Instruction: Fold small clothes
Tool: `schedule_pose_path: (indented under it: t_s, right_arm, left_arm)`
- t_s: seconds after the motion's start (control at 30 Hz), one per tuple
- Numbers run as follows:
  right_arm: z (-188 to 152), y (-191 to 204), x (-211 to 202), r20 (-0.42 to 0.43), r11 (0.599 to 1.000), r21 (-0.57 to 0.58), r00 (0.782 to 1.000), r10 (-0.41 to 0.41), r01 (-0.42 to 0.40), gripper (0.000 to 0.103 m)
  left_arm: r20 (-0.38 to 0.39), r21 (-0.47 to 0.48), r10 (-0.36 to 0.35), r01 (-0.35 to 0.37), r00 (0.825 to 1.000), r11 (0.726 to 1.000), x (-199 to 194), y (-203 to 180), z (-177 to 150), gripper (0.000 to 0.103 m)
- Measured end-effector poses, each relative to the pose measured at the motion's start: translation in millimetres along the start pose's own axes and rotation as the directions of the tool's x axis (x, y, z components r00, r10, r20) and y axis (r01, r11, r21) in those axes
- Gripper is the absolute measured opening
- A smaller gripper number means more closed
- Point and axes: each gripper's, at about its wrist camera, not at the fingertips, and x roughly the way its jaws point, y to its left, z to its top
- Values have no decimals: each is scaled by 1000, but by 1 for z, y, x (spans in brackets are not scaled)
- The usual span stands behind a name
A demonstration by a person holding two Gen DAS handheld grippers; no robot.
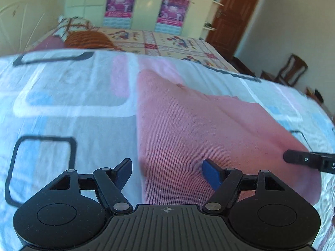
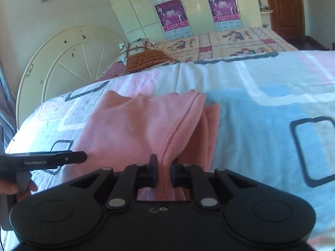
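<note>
Pink knit garment (image 2: 134, 125) lies spread on the bed (image 2: 261, 108), directly ahead of both grippers, with its near hem gathered into the right gripper (image 2: 164, 172). That gripper's jaws stand nearly together and pinch a narrow ridge of the fabric. The left gripper (image 1: 167, 172) hangs wide apart just above the garment's near left part, holding nothing; its left finger sits over the bedsheet, its right finger over the pink knit.

Risks, as I judge them: the pinch is narrow and near the hem, so a quick pull could let the knit slip out or catch only the top layer, leaving the layers beneath behind and skewing the fold. A second pink layer shows beside the right gripper's right finger, so the layers may already be offset. With the left gripper empty, lifting from one side alone would drag the garment across the sheet and bunch it.

Count: one pink garment, two grippers, one bed, and one hand (image 2: 12, 187) visible at the left gripper's handle.
</note>
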Motion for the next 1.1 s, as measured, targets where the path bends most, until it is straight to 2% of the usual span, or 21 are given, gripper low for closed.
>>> schedule_pose_path:
  t_s: [0.07,0.13,0.17,0.23,0.27,0.33,0.37,0.4,0.43,0.5,0.6,0.63,0.7,0.87,0.93,0.97,1.0,1.03,1.07,1.1]
  right_arm:
    - [-3,-11,6,-24,1000,24,1000,-8,9,12]
    - [-12,-21,27,-90,998,69,996,-5,11,12]
    - [-14,-22,33,-93,997,80,996,-2,9,13]
    - [-14,-24,31,-75,994,107,997,-1,9,15]
    - [-12,-23,26,-60,995,102,998,-8,14,22]
    - [-8,-21,8,25,997,53,998,-61,60,31]
    - [-2,-21,3,63,997,28,995,-75,74,29]
    - [4,-21,3,73,997,14,994,-82,81,25]
    - [13,-21,9,73,996,-1,993,-91,91,24]
    - [28,-15,24,70,994,-53,993,-95,99,21]
    - [43,-5,56,35,982,-147,993,-113,117,19]
    - [45,-4,67,22,977,-171,992,-124,126,17]
    - [47,-11,88,-44,966,-194,983,-181,169,1]
    - [51,-20,97,-67,972,-168,982,-177,164,0]
    - [49,-17,89,-59,973,-161,982,-177,166,0]
    - [49,-15,80,-48,978,-143,986,-163,154,16]
    - [46,-14,69,-27,981,-133,989,-149,144,43]
    - [41,-12,55,4,983,-128,991,-131,131,49]
    - [33,-12,38,27,986,-127,994,-106,109,44]
    - [25,-13,26,28,988,-122,996,-87,89,34]
  left_arm:
    - [-19,65,50,-49,999,997,6,-13,1,74]
    - [-39,55,50,-48,998,997,10,-13,0,74]
    - [-45,41,41,-39,998,998,9,-11,2,74]
    - [-28,35,28,-27,999,999,-2,-9,7,74]
    - [14,43,26,-27,1000,999,-10,-7,9,74]
    - [77,37,25,-28,997,999,-18,0,17,74]
    - [100,19,31,-33,995,999,-17,6,22,74]
    - [103,-1,38,-38,994,999,-12,12,28,68]
    - [91,-14,41,-40,995,999,-6,15,34,51]
    - [68,-34,33,-30,997,999,11,19,43,46]
    - [46,-25,50,-48,998,999,34,17,51,47]
    - [32,-22,54,-53,998,998,40,16,52,54]
    - [-10,4,84,-84,996,996,54,13,52,62]
    - [0,114,137,-136,991,984,54,-7,53,63]
    - [16,125,123,-124,992,984,39,-12,52,63]
    - [40,137,103,-107,994,985,25,-14,48,63]
    - [59,151,94,-102,994,983,14,-16,41,63]
    - [67,161,93,-103,993,982,4,-17,33,63]
    - [72,159,85,-95,994,983,-8,-16,23,63]
    - [77,138,72,-82,994,987,-18,-14,13,63]
